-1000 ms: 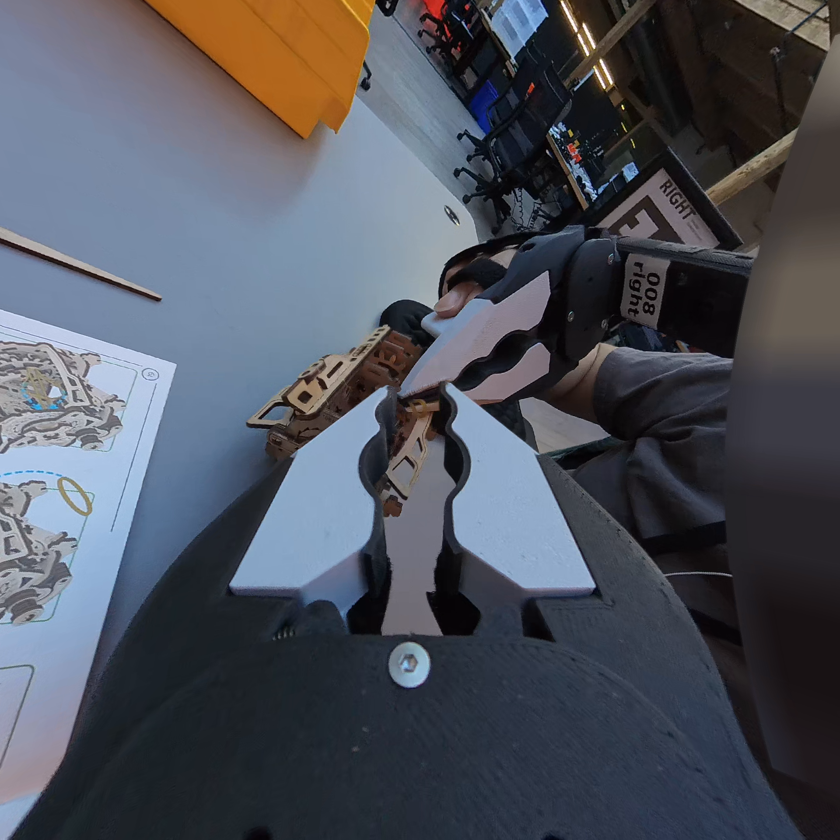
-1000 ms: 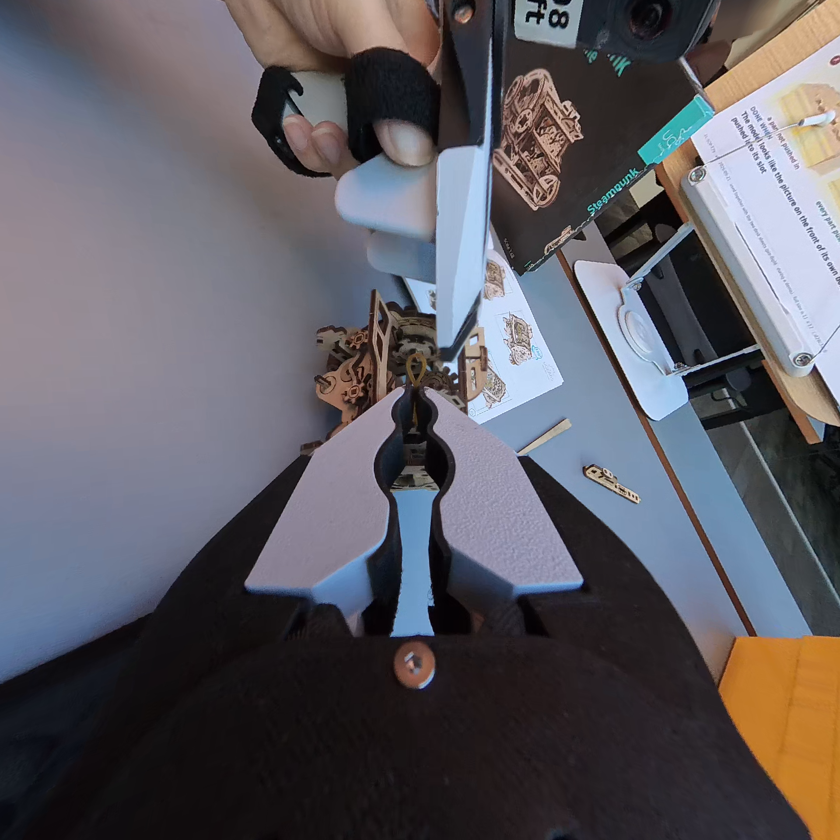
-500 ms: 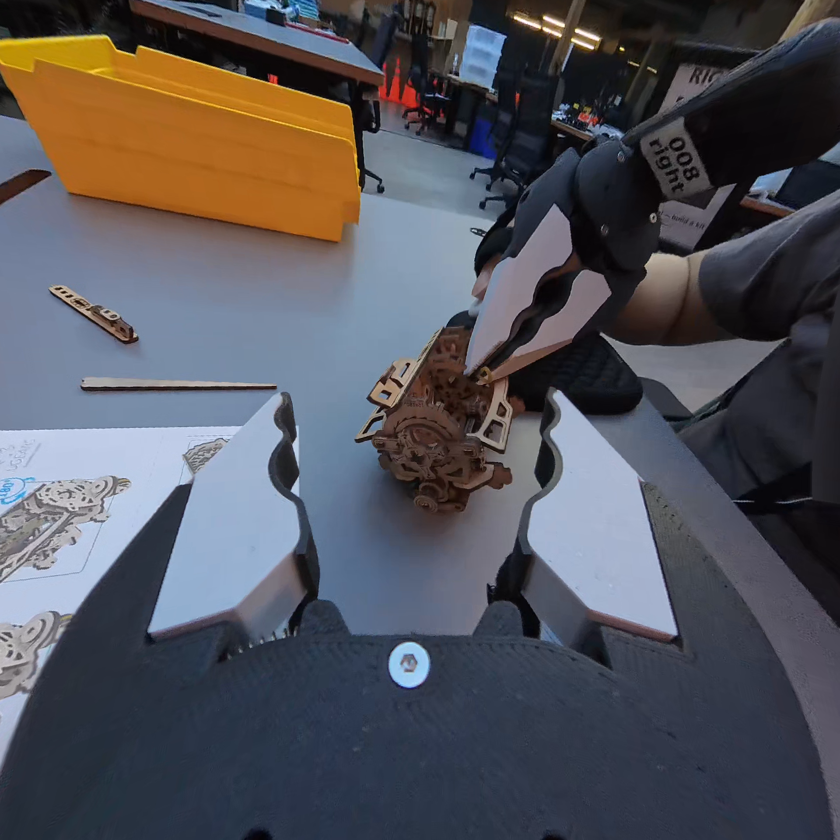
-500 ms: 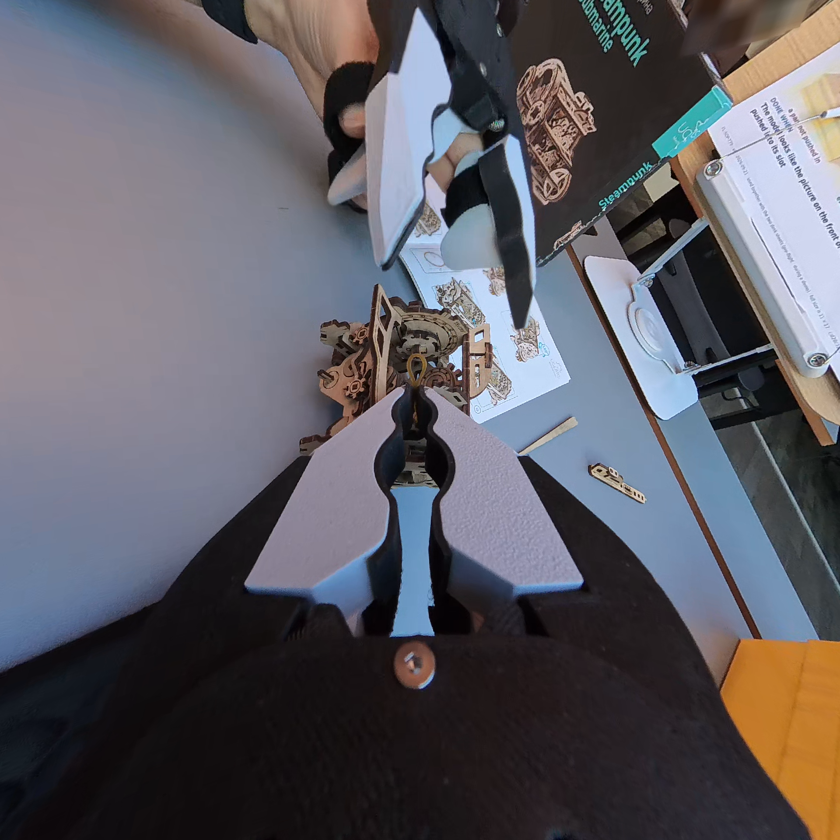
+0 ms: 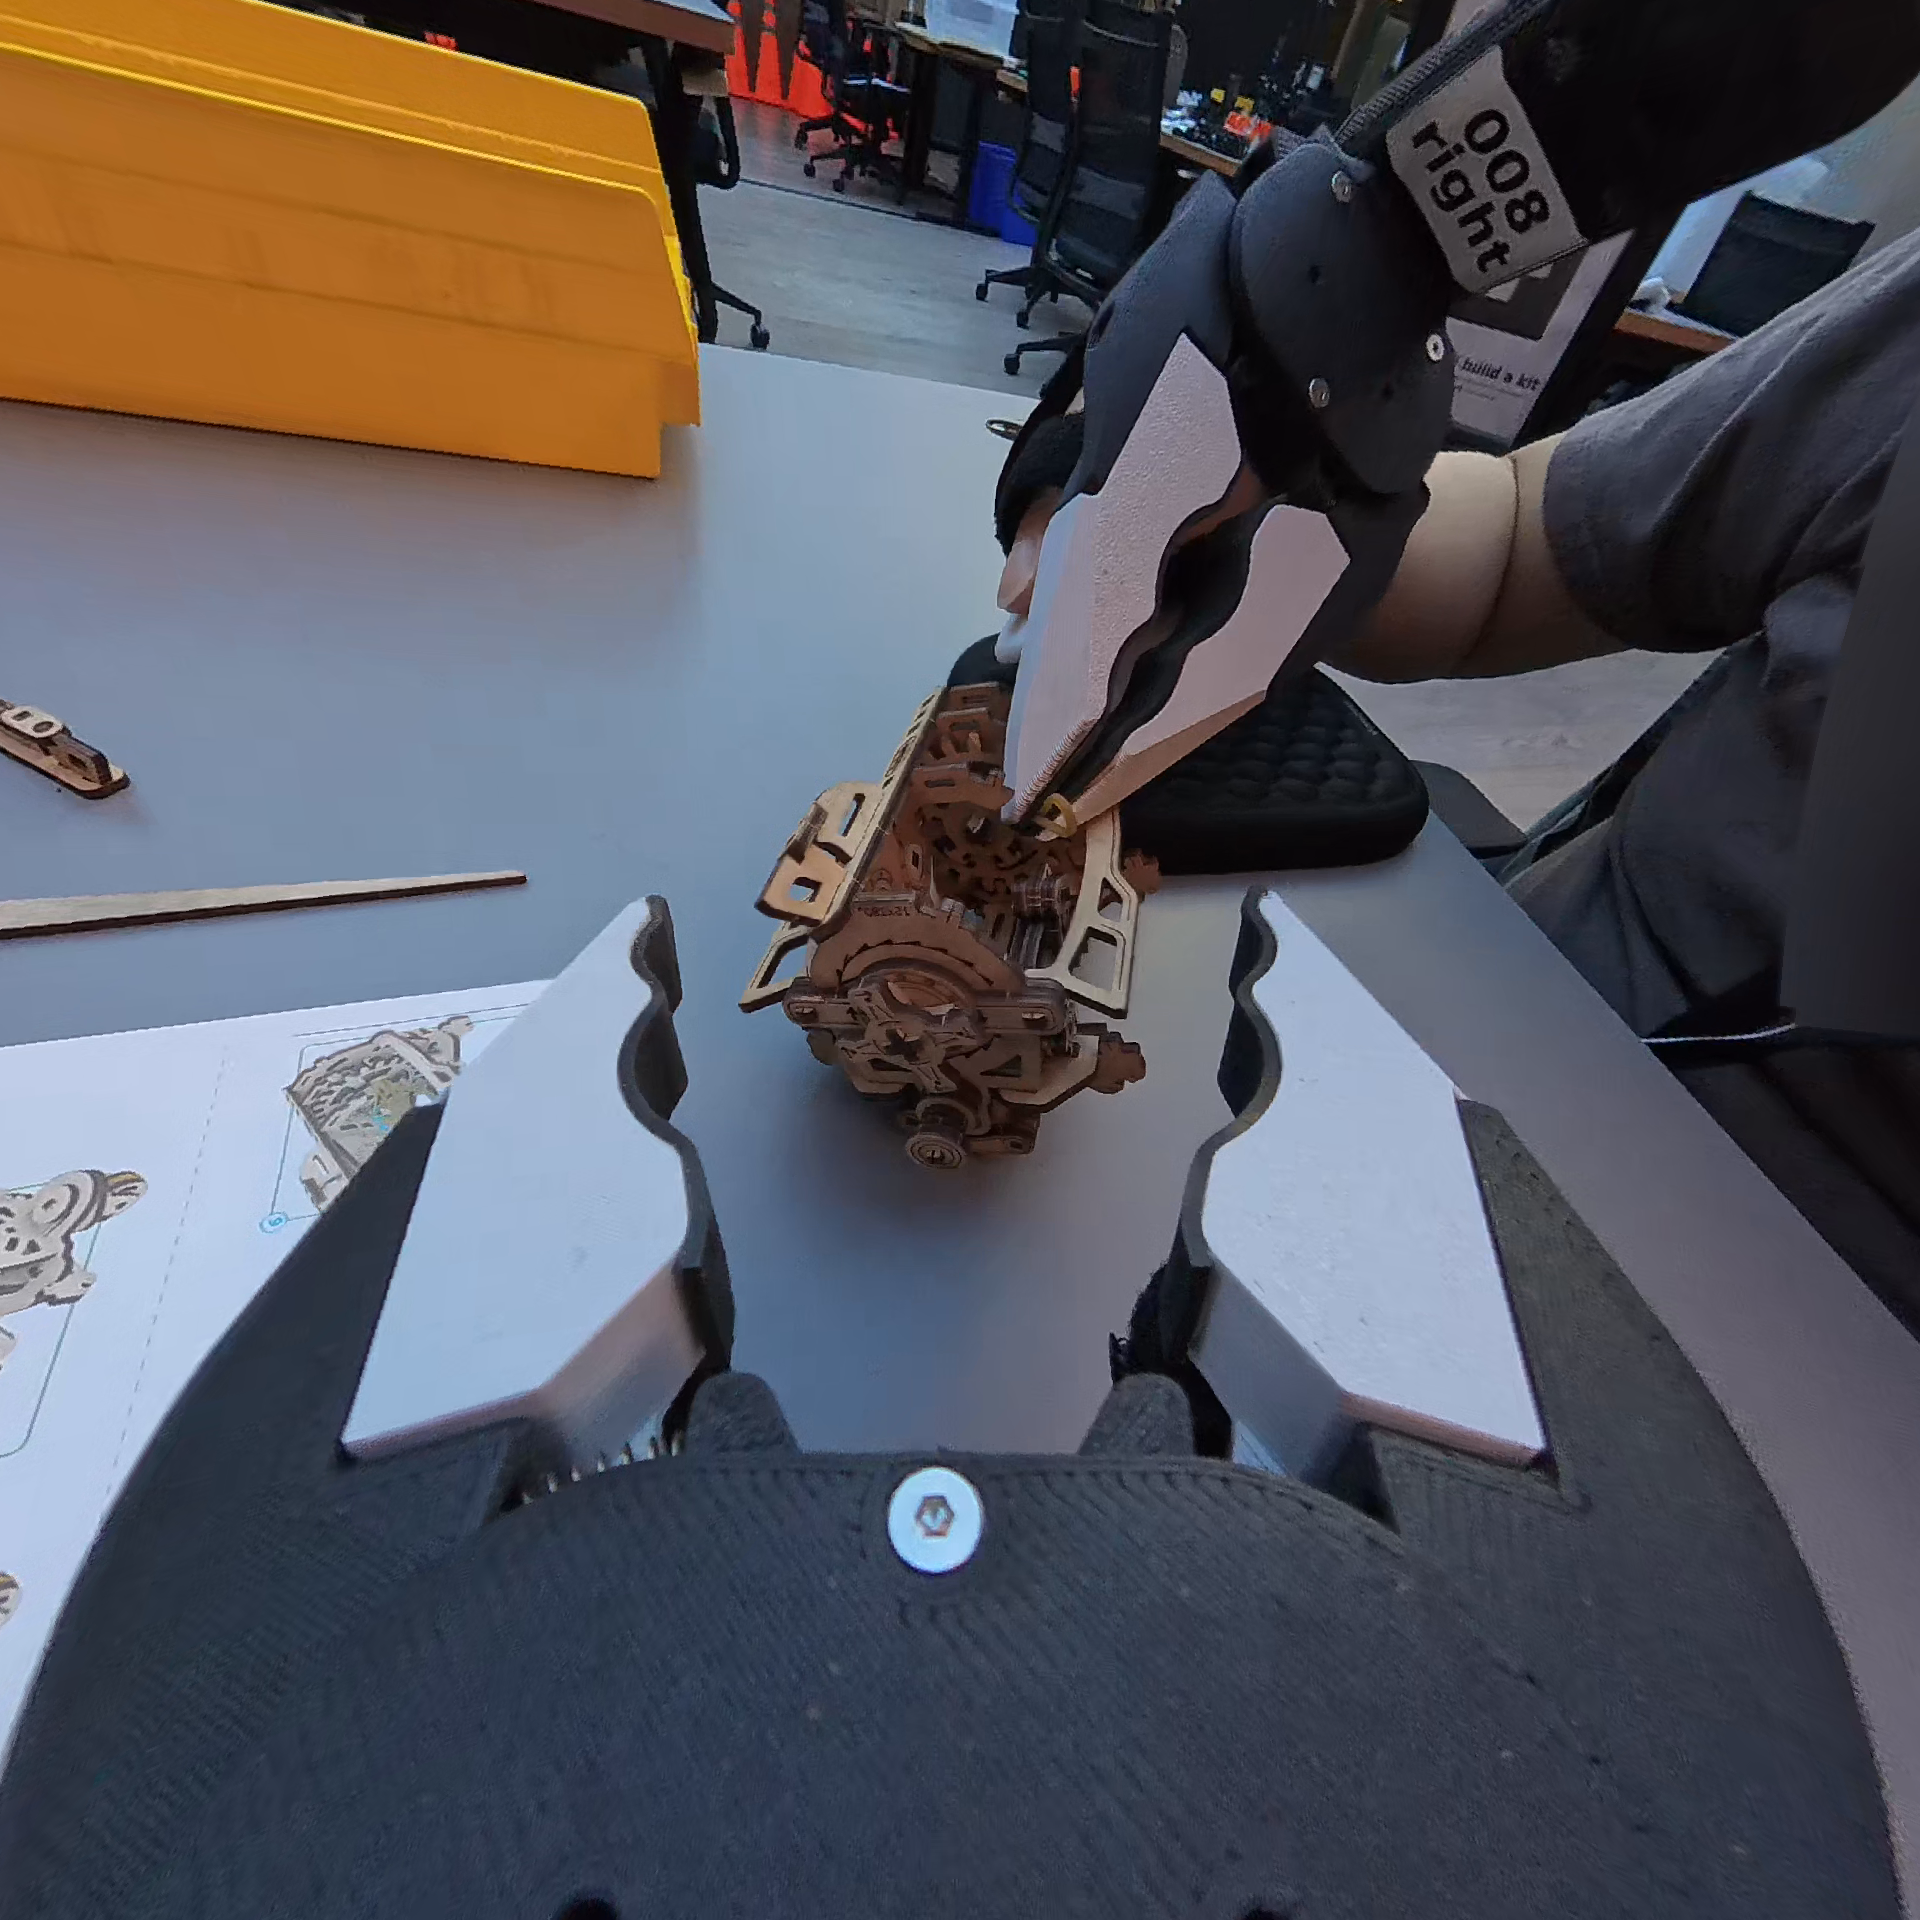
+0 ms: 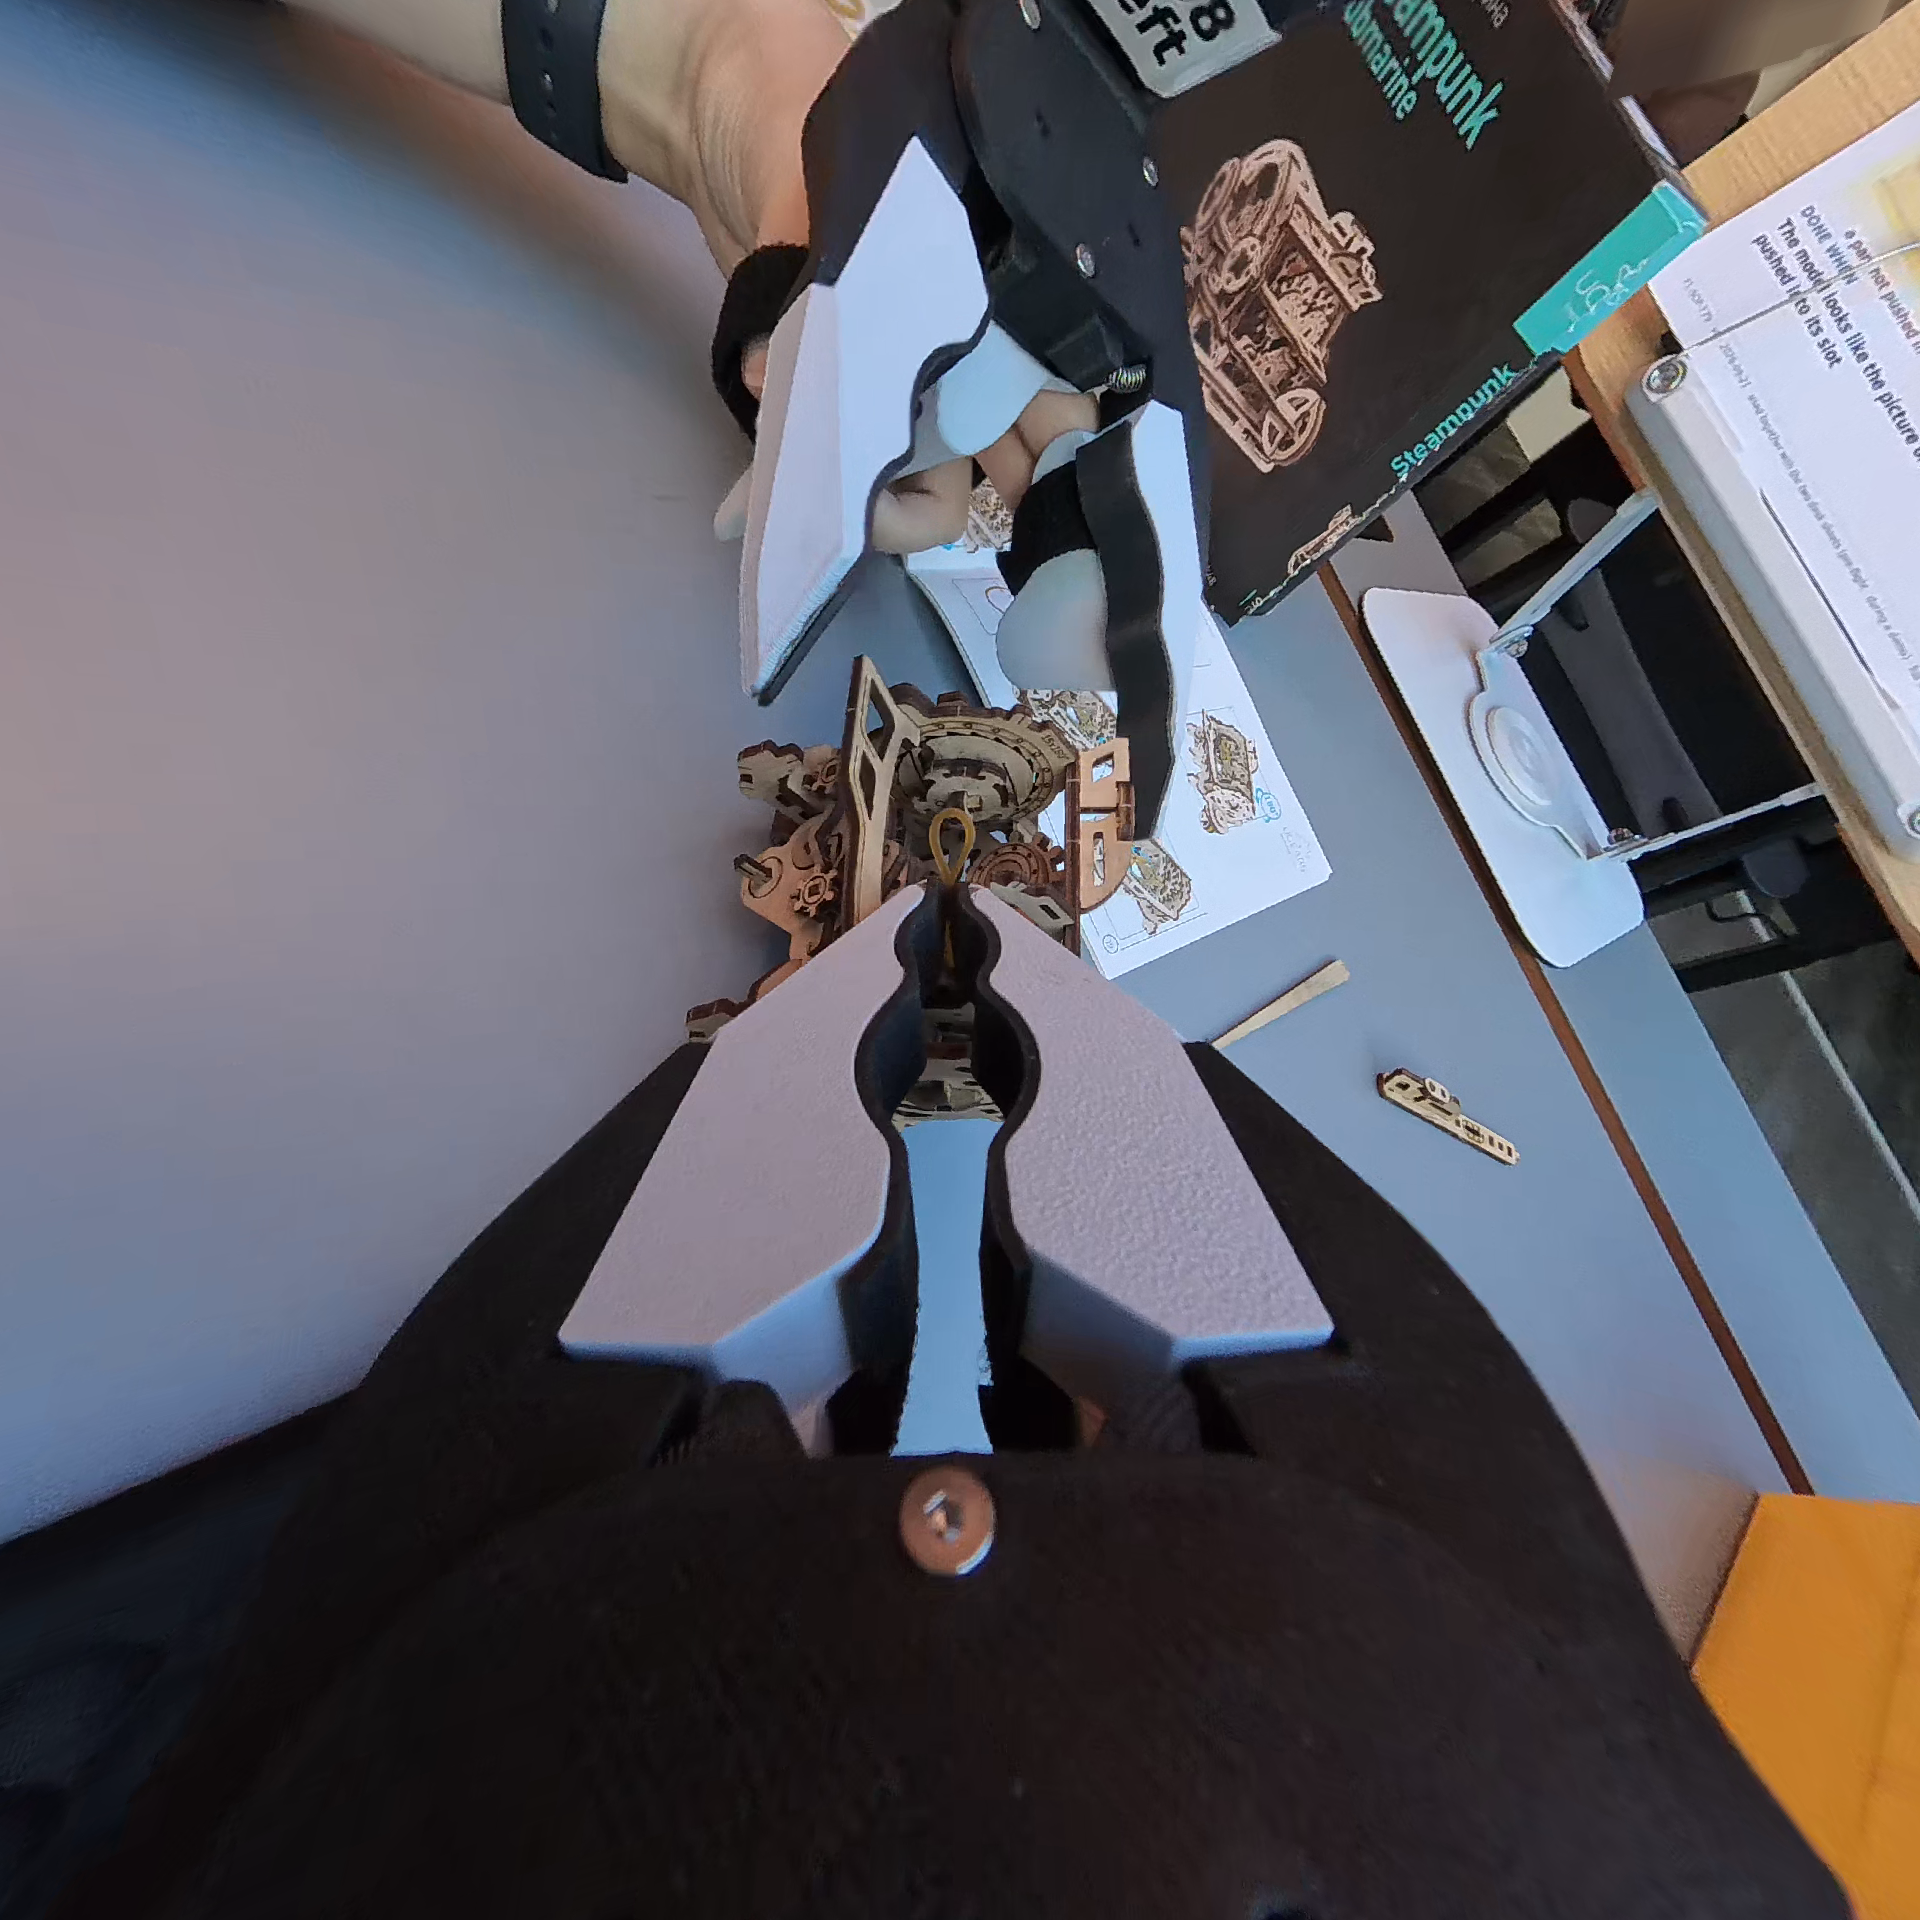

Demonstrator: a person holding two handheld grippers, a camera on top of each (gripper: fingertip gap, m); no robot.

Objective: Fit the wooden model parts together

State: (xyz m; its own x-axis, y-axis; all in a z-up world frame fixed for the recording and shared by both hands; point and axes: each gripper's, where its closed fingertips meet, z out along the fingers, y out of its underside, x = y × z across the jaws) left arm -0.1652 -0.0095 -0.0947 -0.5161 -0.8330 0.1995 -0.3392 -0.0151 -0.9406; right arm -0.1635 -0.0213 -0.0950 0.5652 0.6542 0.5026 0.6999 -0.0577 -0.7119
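Observation:
The brown wooden gear model rests on the grey table, between and just beyond the tips of my left gripper, which is open and empty. My right gripper comes down from the upper right and is shut on a small yellow rubber band loop at the top of the model. In the right wrist view the band sticks out of my shut right gripper over the model. My left gripper hovers open above it.
A yellow bin stands at the back left. A thin wooden stick and a small wooden part lie on the left. The instruction sheet is at front left. A black pad lies behind the model. The dark kit box stands farther off. Left and right tips are no more than a few centimetres apart. My left gripper is the nearer one to the thin wooden stick: about 11 cm, against 15 cm. My right wrist view looks at it from another angle.
My left gripper let go of the model, opened wide and drew back. The model now sits on the table. My right gripper stays shut on the rubber band.

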